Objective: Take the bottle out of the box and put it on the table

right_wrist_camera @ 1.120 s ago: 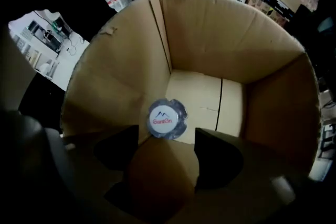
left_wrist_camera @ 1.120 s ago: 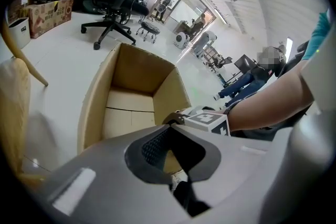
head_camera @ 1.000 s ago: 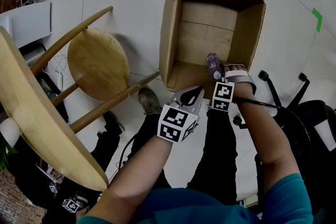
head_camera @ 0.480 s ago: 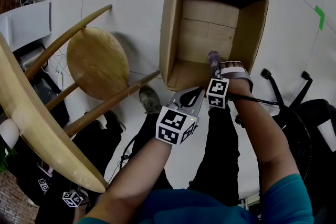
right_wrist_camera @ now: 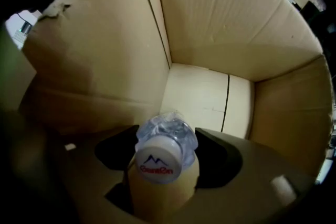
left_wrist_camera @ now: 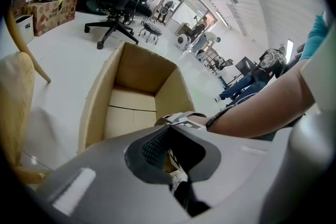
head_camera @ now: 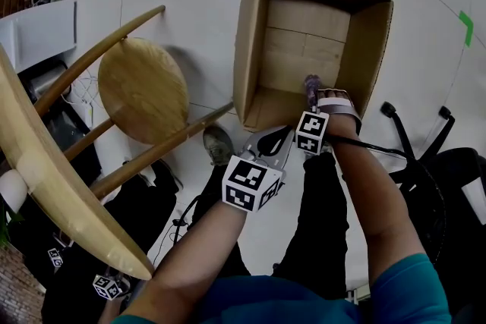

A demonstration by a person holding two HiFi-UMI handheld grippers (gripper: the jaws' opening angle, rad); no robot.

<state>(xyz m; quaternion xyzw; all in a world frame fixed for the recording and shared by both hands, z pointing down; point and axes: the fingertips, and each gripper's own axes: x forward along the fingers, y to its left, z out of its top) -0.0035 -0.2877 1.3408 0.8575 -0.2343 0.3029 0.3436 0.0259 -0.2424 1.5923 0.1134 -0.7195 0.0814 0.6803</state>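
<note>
Inside an open cardboard box [head_camera: 249,42] on the floor, near its front wall, a clear bottle [right_wrist_camera: 158,164] with a white cap stands upright. Right gripper [right_wrist_camera: 166,136] points down over it, fingers wide on either side, not pressing. Left gripper [left_wrist_camera: 169,122] hovers just outside, fingers closed together, empty

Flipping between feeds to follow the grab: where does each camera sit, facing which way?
Head view: on the person's head, looking steeply down into the cardboard box; the left gripper, right gripper, left forearm and right forearm show.
Left gripper view: on the left gripper, looking along its jaws at the box; the right forearm crosses it.
Right gripper view: on the right gripper, pointing down into the box; the bottle stands between its jaws.
Shared: the box in all three; the bottle in head and right gripper views.
</note>
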